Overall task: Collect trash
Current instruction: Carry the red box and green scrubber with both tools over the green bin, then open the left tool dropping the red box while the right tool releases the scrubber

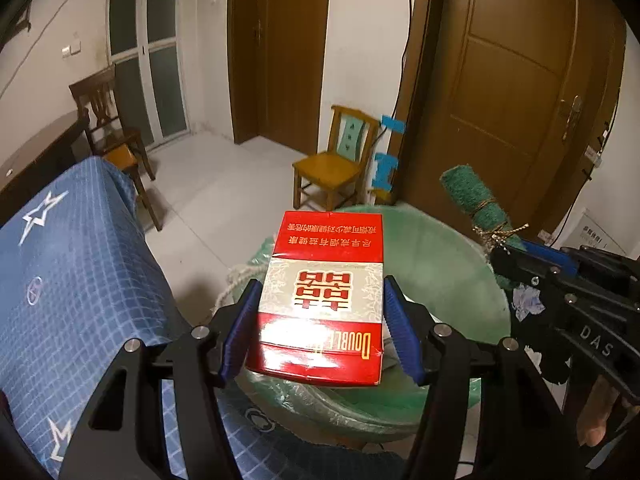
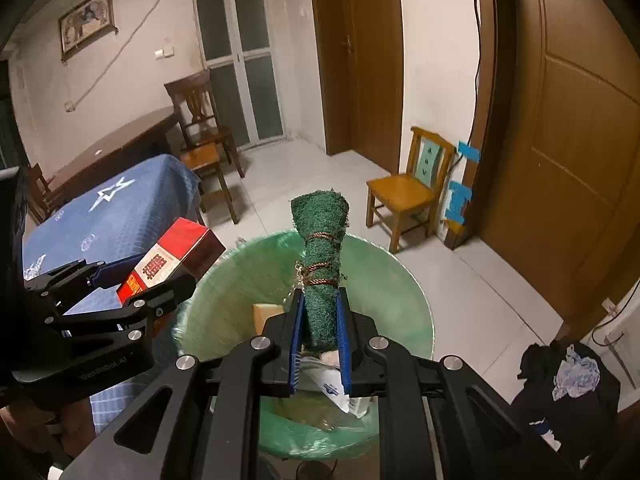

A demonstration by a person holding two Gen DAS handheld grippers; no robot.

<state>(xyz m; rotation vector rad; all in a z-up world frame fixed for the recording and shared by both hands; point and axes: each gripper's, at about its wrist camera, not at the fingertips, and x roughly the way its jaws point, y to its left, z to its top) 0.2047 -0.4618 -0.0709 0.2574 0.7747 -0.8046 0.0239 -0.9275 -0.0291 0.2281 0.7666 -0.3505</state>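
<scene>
- Presently, the left tongs (image 1: pixel 320 320) clamp a red cigarette box (image 1: pixel 320 300) by its two side edges, blue pads pressed against it; the box hangs above the near rim of the green-lined bin (image 1: pixel 448 280).
- Right tongs (image 2: pixel 319 328) are squeezed tight on the lower end of a green roll (image 2: pixel 322 248) bound with brown cord; the roll sticks up and away from them, over the bin's opening.
- Inside the bin (image 2: pixel 384 280) lie a pale block (image 2: pixel 266 314) and some white wrappers (image 2: pixel 332 384).
- Just left of the bin stands a tabletop under a blue cloth (image 1: pixel 72 280) with star prints.
- Across the tiled floor, a small yellow chair (image 2: pixel 408 192) sits by the wall, well apart from the bin.
</scene>
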